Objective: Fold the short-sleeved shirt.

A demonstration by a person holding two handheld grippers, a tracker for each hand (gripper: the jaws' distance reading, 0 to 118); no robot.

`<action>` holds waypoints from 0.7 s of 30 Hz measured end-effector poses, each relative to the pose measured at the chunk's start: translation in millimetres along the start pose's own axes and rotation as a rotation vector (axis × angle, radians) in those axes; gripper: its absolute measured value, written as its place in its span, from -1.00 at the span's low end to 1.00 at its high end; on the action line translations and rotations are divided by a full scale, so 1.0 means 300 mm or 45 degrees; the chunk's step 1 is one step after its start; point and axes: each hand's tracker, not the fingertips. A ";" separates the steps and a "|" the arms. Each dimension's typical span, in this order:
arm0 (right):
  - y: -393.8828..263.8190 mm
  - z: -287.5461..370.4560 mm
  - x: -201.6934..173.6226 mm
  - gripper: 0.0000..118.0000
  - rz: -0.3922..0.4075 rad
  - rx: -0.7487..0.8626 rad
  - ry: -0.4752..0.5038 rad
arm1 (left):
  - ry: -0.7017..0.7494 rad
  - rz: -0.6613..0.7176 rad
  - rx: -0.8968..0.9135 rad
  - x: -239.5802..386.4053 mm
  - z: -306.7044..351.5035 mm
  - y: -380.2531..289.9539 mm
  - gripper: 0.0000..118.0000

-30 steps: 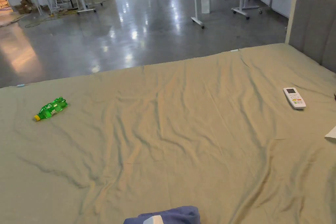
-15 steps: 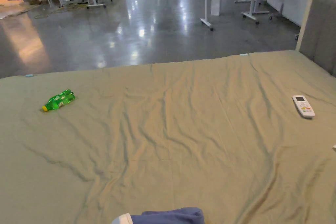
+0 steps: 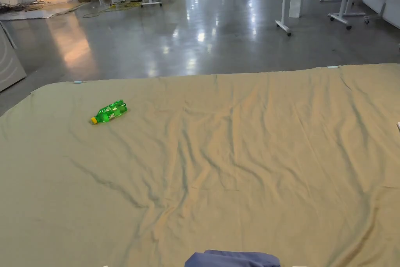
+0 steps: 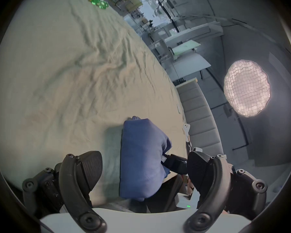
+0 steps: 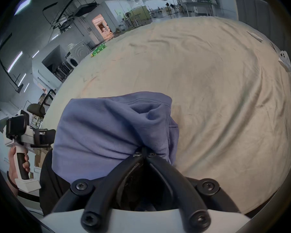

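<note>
- Two tongs differ: the right gripper (image 5: pixel 144 150) pinches the soft blue cloth shirt (image 5: pixel 111 130); the left gripper (image 4: pixel 141 169) gapes wide.
- At the head view's bottom, the shirt slid right, still bunched, so folding has barely begun.

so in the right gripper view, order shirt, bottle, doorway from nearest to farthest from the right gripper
1. shirt, pinched in the right gripper jaws
2. bottle, far left on the bed
3. doorway, beyond the bed, lit orange

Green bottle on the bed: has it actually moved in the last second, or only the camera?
No. The green bottle keeps its spot among the same wrinkles of the bed sheet, near the far edge; the whole head view panned, so only the camera moved.
</note>
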 end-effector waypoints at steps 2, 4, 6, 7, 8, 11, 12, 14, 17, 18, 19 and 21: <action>-0.003 0.001 -0.012 -0.99 0.036 -0.001 -0.006 | -0.064 0.013 -0.065 -0.036 -0.075 0.020 0.76; -0.002 0.005 -0.010 -0.99 0.044 -0.001 -0.006 | -0.129 0.033 -0.146 -0.052 -0.151 0.025 0.75; -0.008 -0.006 -0.004 -0.99 0.040 -0.001 -0.006 | -0.093 -0.033 -0.138 -0.032 -0.216 0.023 0.62; -0.008 -0.006 -0.002 -0.99 0.035 -0.001 -0.004 | -0.098 -0.059 -0.178 -0.029 -0.250 0.024 0.40; -0.009 -0.006 -0.001 -0.99 0.034 0.000 -0.004 | -0.111 -0.056 -0.203 -0.026 -0.277 0.024 0.11; -0.021 0.000 -0.009 -0.99 0.031 0.014 -0.009 | -0.020 -0.084 -0.214 -0.030 -0.330 0.017 -0.37; -0.027 -0.001 -0.006 -0.99 0.025 0.022 -0.009 | 0.011 -0.130 -0.205 -0.028 -0.331 0.013 -0.40; -0.026 0.002 -0.013 -0.99 0.020 0.034 -0.006 | 0.059 -0.095 -0.218 -0.004 -0.323 0.014 -0.41; -0.022 0.019 -0.021 -0.99 0.031 0.042 -0.009 | 0.079 -0.093 -0.230 0.003 -0.318 0.038 -0.42; -0.018 0.033 -0.016 -1.00 0.030 0.072 0.008 | 0.106 -0.144 -0.228 0.024 -0.309 0.048 -0.43; -0.017 0.066 -0.019 -1.00 0.024 0.162 0.057 | 0.093 -0.134 -0.216 0.035 -0.291 0.062 -0.46; -0.005 0.137 -0.026 -1.00 0.009 0.269 0.132 | -0.050 0.011 -0.203 0.038 -0.218 0.112 -0.47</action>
